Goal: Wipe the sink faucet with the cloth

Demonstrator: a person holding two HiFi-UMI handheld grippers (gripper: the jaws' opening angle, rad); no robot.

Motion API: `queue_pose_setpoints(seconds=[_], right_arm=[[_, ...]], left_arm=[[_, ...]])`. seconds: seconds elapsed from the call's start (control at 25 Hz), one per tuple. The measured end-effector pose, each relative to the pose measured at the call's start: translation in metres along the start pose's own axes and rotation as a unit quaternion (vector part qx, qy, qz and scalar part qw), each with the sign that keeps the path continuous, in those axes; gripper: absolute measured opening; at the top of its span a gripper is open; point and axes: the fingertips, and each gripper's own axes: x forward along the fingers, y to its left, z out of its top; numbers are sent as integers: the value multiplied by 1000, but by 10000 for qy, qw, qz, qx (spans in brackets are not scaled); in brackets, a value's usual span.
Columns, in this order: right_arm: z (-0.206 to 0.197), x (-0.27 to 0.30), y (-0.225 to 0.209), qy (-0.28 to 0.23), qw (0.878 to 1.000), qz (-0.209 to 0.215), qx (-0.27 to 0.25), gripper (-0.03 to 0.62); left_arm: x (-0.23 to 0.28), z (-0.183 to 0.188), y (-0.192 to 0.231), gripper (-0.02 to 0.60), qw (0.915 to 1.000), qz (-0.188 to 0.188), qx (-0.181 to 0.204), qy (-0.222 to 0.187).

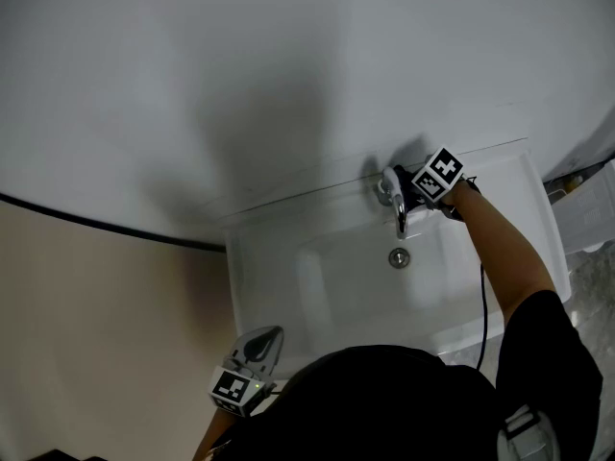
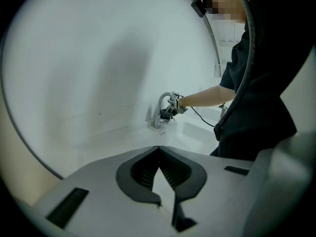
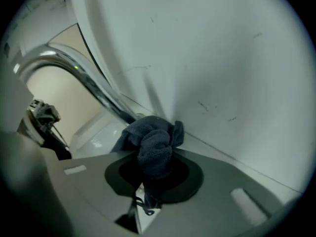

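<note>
A chrome faucet (image 1: 396, 205) stands at the back rim of the white sink (image 1: 288, 286). My right gripper (image 1: 418, 192) is right beside the faucet's base, shut on a bunched dark blue cloth (image 3: 155, 144). In the right gripper view the cloth fills the jaws (image 3: 154, 154) and touches the foot of the curved spout (image 3: 84, 78), close to the wall. My left gripper (image 1: 258, 346) hangs at the sink's near left corner, away from the faucet. Its jaws (image 2: 159, 154) are shut with nothing in them. From there the faucet (image 2: 162, 110) and the right gripper (image 2: 174, 106) show far off.
A white wall (image 1: 240, 84) rises straight behind the faucet. The drain (image 1: 398, 256) sits under the spout in the basin. A black cable (image 1: 482, 305) runs along my right arm. White fixtures (image 1: 591, 209) stand to the right of the sink.
</note>
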Motion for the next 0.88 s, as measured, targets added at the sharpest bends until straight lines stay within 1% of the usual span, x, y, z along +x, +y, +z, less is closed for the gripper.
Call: queue_pose_setpoints(seconds=[0.04, 0.08, 0.16, 0.28, 0.32, 0.4, 0.48, 0.56, 0.68, 0.8, 0.88], right_arm=[[-4, -7, 9, 59, 9999, 139, -72, 43], [-7, -12, 15, 119, 9997, 171, -155, 48], [-6, -12, 10, 156, 9996, -19, -227, 52], [1, 12, -18, 272, 9978, -563, -206, 51], [1, 20, -25, 307, 9973, -644, -164, 51], [-1, 25, -30, 275, 9978, -606, -19, 49], [-11, 17, -27, 314, 9984, -465, 41, 46], [-31, 4, -19, 500, 9983, -288, 16, 46], [-61, -9, 6, 607, 9977, 201, 220, 51], [-75, -3, 29, 269, 9943, 671, 789, 55], [-78, 9, 45, -61, 9855, 1128, 1269, 54]], left_arm=[[-1, -1, 2, 0, 10000, 26, -21, -15], [-2, -3, 5, 0, 10000, 50, -38, -32], [-2, -6, 11, 0, 9999, 90, -70, -52], [-3, -4, 18, 0, 9995, 176, -207, -142], [-3, -2, 20, 0, 9992, 211, -274, -198], [-3, 3, 24, 0, 9984, 281, -381, -309], [-6, 8, 32, 0, 9976, 363, -434, -399], [-10, 13, 40, 0, 9967, 418, -496, -485], [-12, 9, 47, 0, 9956, 433, -593, -577], [-7, 4, 46, 0, 9952, 383, -681, -597], [-1, 9, 41, 0, 9949, 331, -754, -583]])
